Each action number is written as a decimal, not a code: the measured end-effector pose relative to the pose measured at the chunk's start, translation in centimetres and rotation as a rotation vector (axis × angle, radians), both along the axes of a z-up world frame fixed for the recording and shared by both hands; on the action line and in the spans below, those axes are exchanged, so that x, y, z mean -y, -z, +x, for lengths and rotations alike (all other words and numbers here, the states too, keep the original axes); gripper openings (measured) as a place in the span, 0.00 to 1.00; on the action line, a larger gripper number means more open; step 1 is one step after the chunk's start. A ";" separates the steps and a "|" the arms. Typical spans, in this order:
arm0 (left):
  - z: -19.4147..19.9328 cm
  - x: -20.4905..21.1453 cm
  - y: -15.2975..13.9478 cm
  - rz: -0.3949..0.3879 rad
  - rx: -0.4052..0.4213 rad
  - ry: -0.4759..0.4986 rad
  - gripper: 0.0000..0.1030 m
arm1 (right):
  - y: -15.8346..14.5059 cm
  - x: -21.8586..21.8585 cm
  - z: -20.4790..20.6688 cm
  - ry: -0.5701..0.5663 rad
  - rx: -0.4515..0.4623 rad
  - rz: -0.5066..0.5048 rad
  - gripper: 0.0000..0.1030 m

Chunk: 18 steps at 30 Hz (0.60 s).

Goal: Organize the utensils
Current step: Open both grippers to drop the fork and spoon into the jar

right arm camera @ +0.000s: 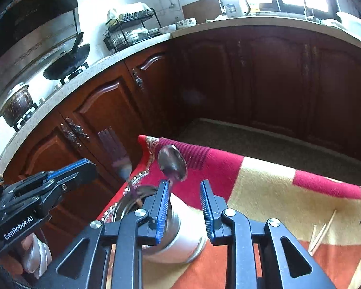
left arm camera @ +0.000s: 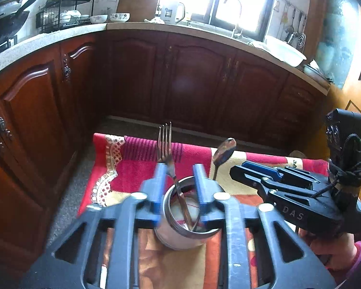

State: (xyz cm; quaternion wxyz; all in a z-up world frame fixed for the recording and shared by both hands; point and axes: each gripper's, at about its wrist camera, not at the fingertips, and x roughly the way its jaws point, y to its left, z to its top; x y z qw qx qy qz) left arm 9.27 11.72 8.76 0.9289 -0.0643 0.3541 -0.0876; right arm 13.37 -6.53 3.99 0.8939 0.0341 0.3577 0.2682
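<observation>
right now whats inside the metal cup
A fork stands in the metal cup, tines up, handle reaching the bottom. A spoon rises at its far rim. The cup's floor is mostly hidden by the left gripper.

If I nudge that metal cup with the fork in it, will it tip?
Probably fairly easily: the cup stands on soft cloth, and the fork and spoon stick up well above its rim. Its smooth metal wall may also slip between fingers.

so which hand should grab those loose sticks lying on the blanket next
Right, probably. The thin sticks lie on the blanket just beside the right gripper, whose jaws are open and empty. The left gripper straddles the cup with the fork, farther off.
</observation>
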 end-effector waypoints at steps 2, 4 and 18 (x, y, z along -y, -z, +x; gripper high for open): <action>-0.3 0.1 0.0 -0.005 -0.002 -0.003 0.34 | 0.0 0.2 -0.7 -0.001 0.008 -0.008 0.24; -0.6 0.3 0.0 0.001 -0.005 -0.009 0.36 | -0.1 0.3 -1.1 0.000 0.015 -0.016 0.25; -3.2 3.9 0.1 0.047 -0.012 -0.033 0.47 | -0.9 3.1 -5.2 0.051 0.051 -0.060 0.34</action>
